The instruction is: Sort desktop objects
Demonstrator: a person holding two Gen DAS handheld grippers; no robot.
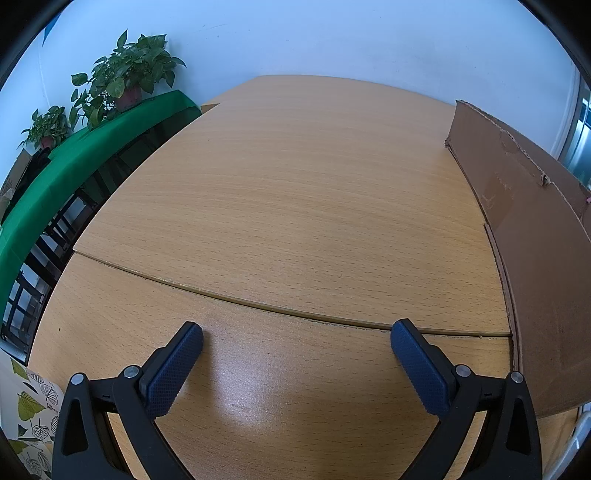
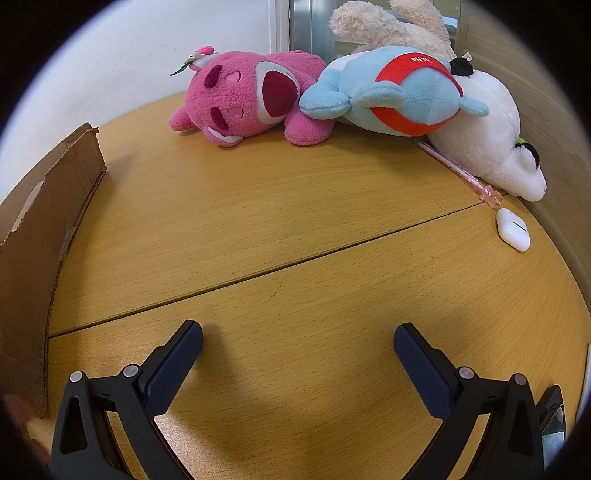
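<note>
The things you are sorting sit bunched in the far right corner of the tabletop (image 2: 295,236). A pink plush (image 2: 247,99) of nubbly fleece lies on its side. A smooth pale blue plush (image 2: 402,88) with a red band leans on it. Behind the blue one, a white plush (image 2: 487,129) with black patches slumps along the right edge, with a cream fuzzy plush (image 2: 391,26) piled at the very back.

A thin translucent pink pen (image 2: 458,170) lies partly under the white plush, its knobbed end pointing toward you. Just beside that end, a glossy white earbud case (image 2: 512,229) rests near the right edge.

Your right gripper (image 2: 297,341) hovers over the near part of the tabletop, well apart from the toys, its dark textured fingers spread wide and holding nothing. Bare woodgrain laminate lies between it and the pile, crossed by a seam.

A torn cardboard box (image 2: 40,236) stands on the left of that view; in the left wrist view, the same brown corrugated wall (image 1: 528,236) runs along the tabletop's right side.

Your left gripper (image 1: 297,338) is also splayed and empty, over the bare tabletop (image 1: 295,206).

Past the left edge, a green cloth (image 1: 85,155) drapes a shelf with potted plants (image 1: 129,70).
</note>
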